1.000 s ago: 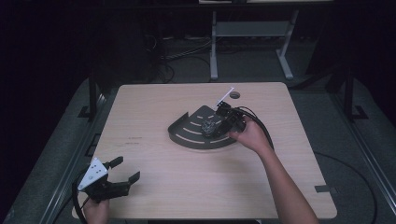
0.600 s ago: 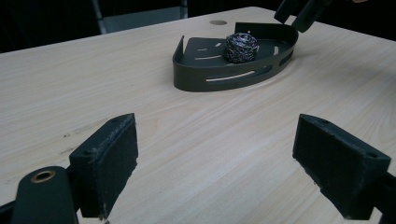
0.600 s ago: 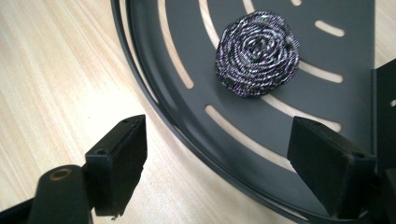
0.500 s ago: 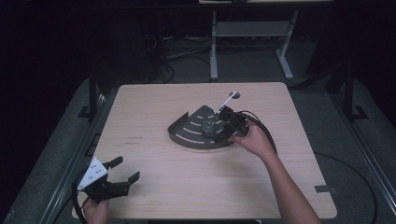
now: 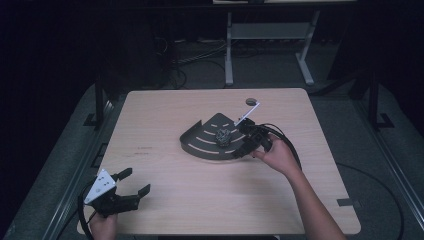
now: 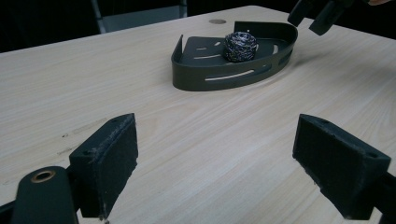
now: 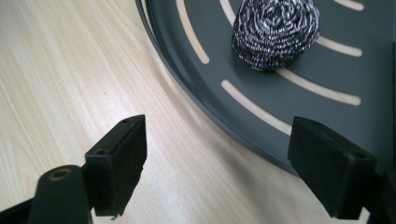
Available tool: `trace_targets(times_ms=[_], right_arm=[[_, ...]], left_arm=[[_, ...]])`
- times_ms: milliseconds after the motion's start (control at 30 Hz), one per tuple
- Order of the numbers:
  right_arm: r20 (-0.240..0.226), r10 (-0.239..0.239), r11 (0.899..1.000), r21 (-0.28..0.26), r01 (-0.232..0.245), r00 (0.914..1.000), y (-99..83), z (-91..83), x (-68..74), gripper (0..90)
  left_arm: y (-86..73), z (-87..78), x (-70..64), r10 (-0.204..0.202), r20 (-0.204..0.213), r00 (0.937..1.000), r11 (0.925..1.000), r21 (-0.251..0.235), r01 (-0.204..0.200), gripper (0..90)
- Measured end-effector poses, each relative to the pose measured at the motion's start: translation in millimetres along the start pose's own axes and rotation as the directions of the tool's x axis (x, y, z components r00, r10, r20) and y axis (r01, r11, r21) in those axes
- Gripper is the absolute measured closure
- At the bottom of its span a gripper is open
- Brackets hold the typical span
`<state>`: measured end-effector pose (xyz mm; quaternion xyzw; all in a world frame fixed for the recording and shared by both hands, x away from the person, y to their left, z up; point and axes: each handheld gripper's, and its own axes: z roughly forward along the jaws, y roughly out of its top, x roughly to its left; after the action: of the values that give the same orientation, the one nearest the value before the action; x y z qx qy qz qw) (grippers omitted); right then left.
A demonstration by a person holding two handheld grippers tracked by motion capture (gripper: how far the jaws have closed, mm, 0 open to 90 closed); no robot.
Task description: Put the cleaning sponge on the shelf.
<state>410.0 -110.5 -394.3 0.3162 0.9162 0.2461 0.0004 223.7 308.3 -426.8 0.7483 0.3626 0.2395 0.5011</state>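
From above, my right gripper [image 5: 250,141] hangs spread at the curved edge of the dark grey fan-shaped slotted metal tray [image 5: 202,140] mid-table [image 5: 165,200]; a coiled steel-wool scourer [image 5: 223,136] sits in it. My left gripper [image 5: 134,182] rests spread at the near-left corner.

Left gripper view: jaws wide, tray [image 6: 201,74] well ahead.

Right gripper view: jaws apart over the tray rim [image 7: 196,100], scourer [image 7: 275,32] beyond.

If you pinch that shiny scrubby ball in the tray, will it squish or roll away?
The steel wool scrubber looks like loosely coiled wire, so it would probably squish a bit and spring back. It seems light for its size. It sits flat like a puck on the slotted tray, so it likely won't roll, though a push might slide it across the smooth surface.
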Motion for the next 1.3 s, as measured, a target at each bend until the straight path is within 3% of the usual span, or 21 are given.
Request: trace_targets(times_ms=[233,500,1300], right_arm=[[0.008,0.004,1.000,0.016,-0.004,1.0000,-10.0,1.1,-0.2,18.9],[-0.022,0.017,1.000,-0.005,-0.017,0.9996,-21.5,0.3,2.2,19.0],[-0.014,0.040,0.999,-0.005,-0.041,0.9991,-63.8,-0.2,4.9,19.1]], left_arm=[[-0.1,0.0,0.0,-0.001,-0.001,1.0000,1.0000,0.001,0.001,13.5],[-0.2,-0.3,-0.4,0.000,0.000,1.0000,1.0000,0.001,0.000,13.5],[-0.8,1.1,-1.2,0.003,-0.001,1.0000,0.9999,0.010,-0.003,13.5]])
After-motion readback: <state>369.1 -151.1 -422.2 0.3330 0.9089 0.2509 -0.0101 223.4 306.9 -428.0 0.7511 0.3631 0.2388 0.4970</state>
